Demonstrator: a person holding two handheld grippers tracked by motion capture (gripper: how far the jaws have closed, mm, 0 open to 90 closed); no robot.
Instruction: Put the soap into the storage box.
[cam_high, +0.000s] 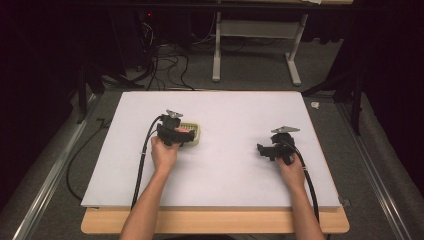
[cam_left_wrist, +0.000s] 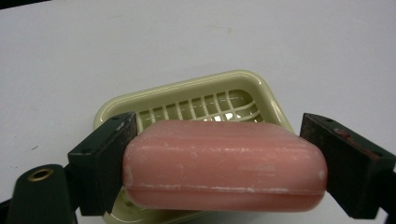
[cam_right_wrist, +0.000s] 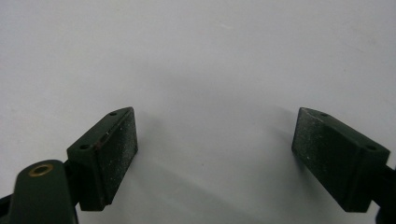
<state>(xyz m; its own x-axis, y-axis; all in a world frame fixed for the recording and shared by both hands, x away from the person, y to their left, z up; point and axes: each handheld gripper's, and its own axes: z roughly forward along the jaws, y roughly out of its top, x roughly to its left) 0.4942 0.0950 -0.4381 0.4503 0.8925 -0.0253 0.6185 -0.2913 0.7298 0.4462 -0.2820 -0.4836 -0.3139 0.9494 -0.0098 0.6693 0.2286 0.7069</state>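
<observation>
Soap (cam_left_wrist: 224, 170), a pink bar, sits lengthwise between the jaws of the left gripper (cam_left_wrist: 219, 163), whose pads press both its ends; it hangs just above the near edge of a pale yellow slatted soap dish (cam_left_wrist: 196, 100), which lies toward 12 o'clock of it; in the high view that dish (cam_high: 195, 134) rests left of centre on the white table (cam_high: 225, 170); at 3 o'clock, well apart, the right gripper (cam_right_wrist: 215, 154) hovers with jaws spread wide, nothing between them
</observation>
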